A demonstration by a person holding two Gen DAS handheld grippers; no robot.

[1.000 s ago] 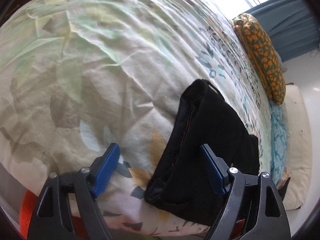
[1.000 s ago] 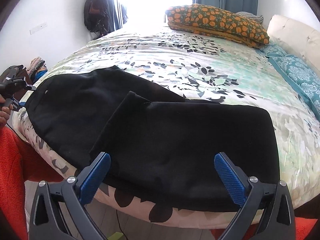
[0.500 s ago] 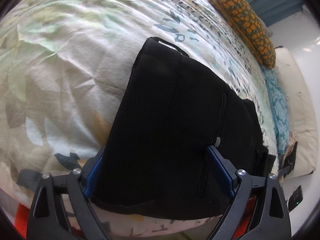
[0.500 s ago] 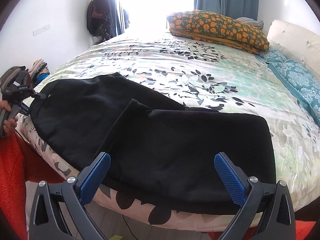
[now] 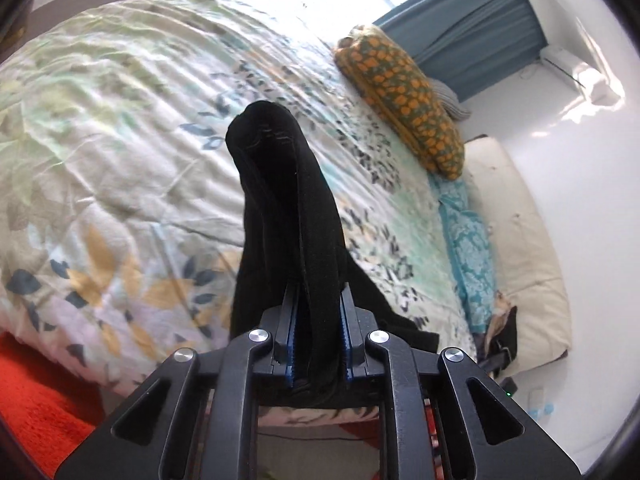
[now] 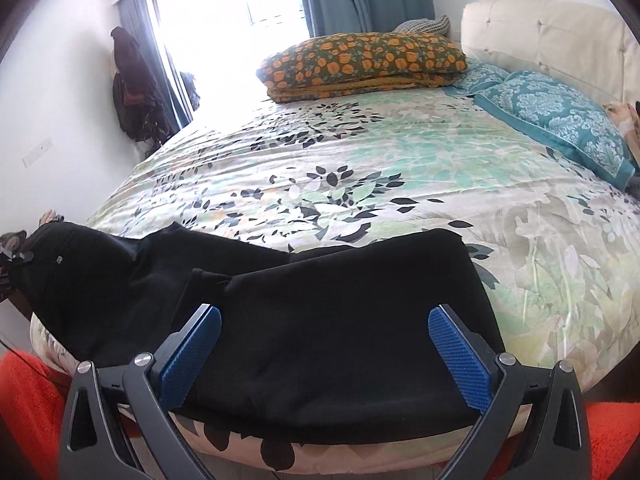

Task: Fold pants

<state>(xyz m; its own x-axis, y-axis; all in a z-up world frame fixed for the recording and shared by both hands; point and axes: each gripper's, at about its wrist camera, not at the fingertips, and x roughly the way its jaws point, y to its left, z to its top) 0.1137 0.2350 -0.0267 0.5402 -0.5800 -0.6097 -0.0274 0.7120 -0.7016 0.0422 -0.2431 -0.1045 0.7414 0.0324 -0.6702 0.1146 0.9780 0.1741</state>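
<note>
Clamping one end of the black pants (image 5: 288,208) between the left gripper's (image 5: 318,342) blue fingers (image 5: 291,338), just closed on a thick bunch of cloth. Raised off the bed (image 5: 120,120) at that end, with a dark ridge running up and away from the fingers, probably so the end can be carried over the rest as a fold. Lying flat along the near edge of the bed otherwise, seen from the right wrist as a long black band already doubled once, the upper layer's edge showing near the middle. Hovering over that flat end, the right gripper (image 6: 324,344) with fingers (image 6: 458,354) spread wide and released, one on each side of the cloth, pressing on nothing; likely placed to pin or take that end while the other is brought across. Far from the work, an orange pillow (image 6: 364,62) and teal pillows (image 6: 560,120) near the headboard (image 6: 540,28). Below the bed edge, red rug (image 6: 24,412).
</note>
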